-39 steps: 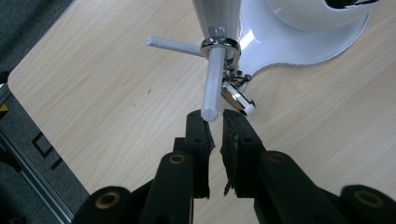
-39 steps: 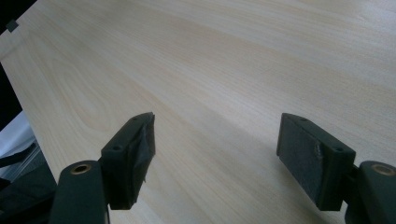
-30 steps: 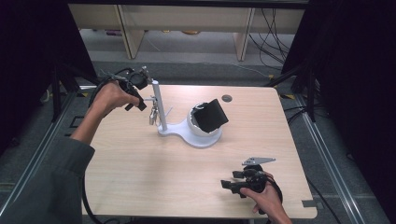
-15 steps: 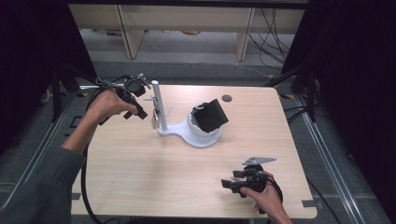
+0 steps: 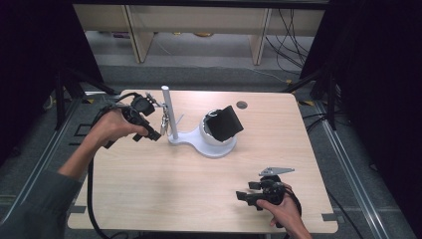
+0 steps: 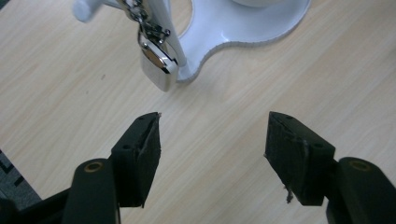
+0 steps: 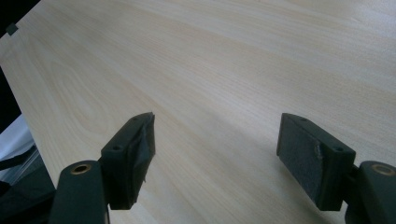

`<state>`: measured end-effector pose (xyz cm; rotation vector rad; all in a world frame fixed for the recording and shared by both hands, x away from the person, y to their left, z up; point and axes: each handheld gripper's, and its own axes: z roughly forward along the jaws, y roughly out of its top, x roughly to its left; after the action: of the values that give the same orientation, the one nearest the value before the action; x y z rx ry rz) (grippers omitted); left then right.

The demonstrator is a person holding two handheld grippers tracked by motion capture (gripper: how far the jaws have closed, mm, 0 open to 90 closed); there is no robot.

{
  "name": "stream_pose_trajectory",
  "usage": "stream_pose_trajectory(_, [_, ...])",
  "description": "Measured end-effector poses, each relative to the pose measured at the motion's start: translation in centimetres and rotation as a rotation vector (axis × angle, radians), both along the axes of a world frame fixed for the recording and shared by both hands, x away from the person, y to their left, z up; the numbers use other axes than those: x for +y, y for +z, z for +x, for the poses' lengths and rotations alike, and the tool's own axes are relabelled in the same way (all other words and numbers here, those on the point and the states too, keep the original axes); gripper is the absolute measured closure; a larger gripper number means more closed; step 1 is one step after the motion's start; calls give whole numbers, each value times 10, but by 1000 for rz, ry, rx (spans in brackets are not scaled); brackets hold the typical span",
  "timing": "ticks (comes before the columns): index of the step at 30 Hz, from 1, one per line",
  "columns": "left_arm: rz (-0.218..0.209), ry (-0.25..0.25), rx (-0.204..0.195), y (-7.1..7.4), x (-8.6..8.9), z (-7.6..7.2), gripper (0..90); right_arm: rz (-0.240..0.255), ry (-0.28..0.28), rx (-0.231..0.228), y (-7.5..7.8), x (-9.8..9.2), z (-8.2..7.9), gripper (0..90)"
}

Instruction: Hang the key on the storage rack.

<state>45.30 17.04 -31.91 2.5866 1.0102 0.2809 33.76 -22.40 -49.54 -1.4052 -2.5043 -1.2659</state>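
A white stand (image 5: 201, 143) with an upright post (image 5: 168, 112) sits mid-table. A small silver padlock (image 6: 156, 65) hangs by a short chain from a peg on the post, also visible as a padlock (image 5: 163, 123) in the high view. My left gripper (image 5: 155, 130) is just left of the post. In the left gripper view, the left gripper (image 6: 214, 119) is open. Its jaws have just been opening, nothing is between them, and the lock hangs just beyond the tips. My right gripper (image 5: 240, 196) rests near the front right edge. In its own view, the right gripper (image 7: 217, 119) is open over bare wood.
A black square piece (image 5: 224, 123) leans tilted in the white round cup (image 5: 214, 139) on the stand's base. A round cable hole (image 5: 242, 105) is in the tabletop behind it. Dark floor, cables and shelving legs surround the table (image 5: 164, 189).
The left hand has come down and toward the near side from the top of the post. Its jaws have widened. The right hand has kept still.
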Motion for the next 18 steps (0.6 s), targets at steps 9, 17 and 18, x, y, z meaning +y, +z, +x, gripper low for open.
stream_pose_trajectory(9, [-47,-22,-7,-16,-3,-15,293,0,10,3,0,1,0,288])
stream_pose_trajectory(17, [-84,-40,-10,-33,-3,-30,262,3,6,10,0,2,0,287])
stream_pose_trajectory(18, [-85,-47,-6,-36,-3,-33,260,2,6,12,0,2,0,287])
